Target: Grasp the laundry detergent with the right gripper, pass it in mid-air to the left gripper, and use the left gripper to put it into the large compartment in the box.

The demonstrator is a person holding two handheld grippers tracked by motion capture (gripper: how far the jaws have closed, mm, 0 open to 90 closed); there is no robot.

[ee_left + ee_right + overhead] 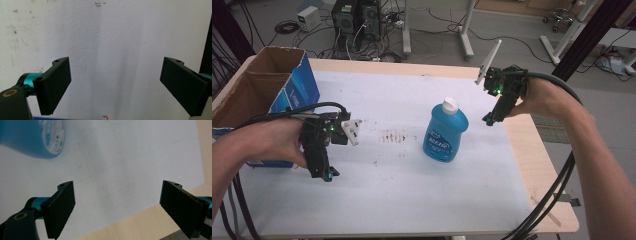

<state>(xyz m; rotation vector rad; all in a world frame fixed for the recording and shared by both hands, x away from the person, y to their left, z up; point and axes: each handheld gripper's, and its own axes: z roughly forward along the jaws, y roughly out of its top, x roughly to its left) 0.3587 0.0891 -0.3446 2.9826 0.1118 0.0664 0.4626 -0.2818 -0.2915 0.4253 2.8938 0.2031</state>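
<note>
Blue plastic bottle with white cap (pixel 445 131) upright mid-table on white foam sheet (pixel 412 190). Left gripper (pixel 327 174) near open cardboard box (pixel 259 85), jaws wide apart, empty. Right gripper (pixel 488 119) just right of bottle, jaws wide apart, empty.

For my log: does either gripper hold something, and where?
Nothing is held. The left gripper and the right gripper are open; the bottle stands untouched.
</note>
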